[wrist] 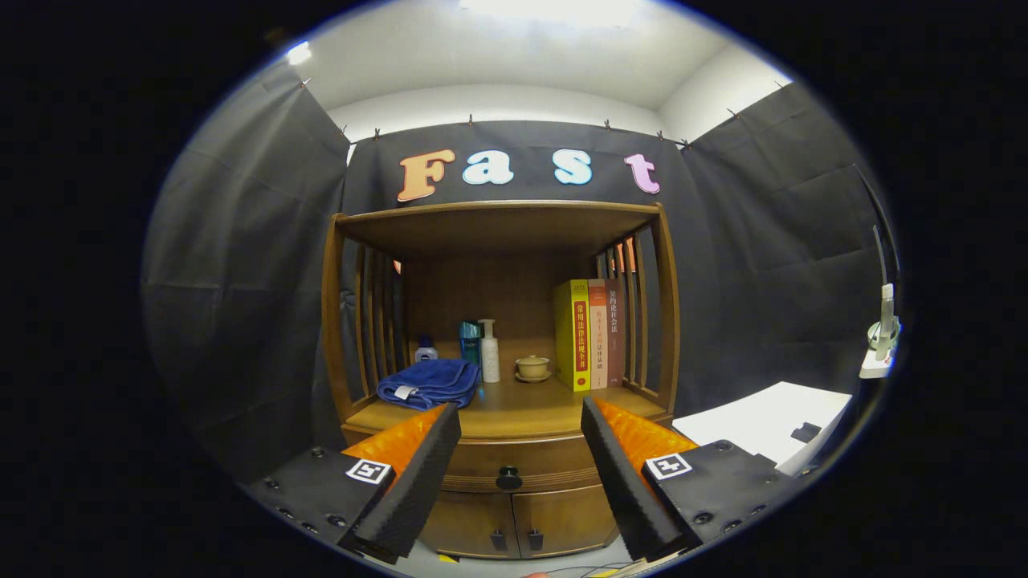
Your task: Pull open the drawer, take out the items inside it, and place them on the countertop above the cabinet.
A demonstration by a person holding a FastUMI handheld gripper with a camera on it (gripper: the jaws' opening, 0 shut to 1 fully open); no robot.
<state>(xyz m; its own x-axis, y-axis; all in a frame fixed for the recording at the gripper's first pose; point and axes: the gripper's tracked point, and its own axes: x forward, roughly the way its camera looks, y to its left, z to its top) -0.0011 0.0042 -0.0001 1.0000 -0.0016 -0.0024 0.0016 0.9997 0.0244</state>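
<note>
A wooden cabinet stands ahead against the booth wall. Its drawer is closed, and the dark round knob sits between my two fingers, some way beyond them. My gripper is open, with nothing between the fingers, and aimed at the drawer front. The countertop lies just above the drawer, under an open shelf with slatted sides. What lies inside the drawer is hidden.
On the countertop lie a folded blue towel, small bottles, a white pump bottle, a small cup on a saucer and upright books. Two small doors sit below the drawer. A white table stands to the right.
</note>
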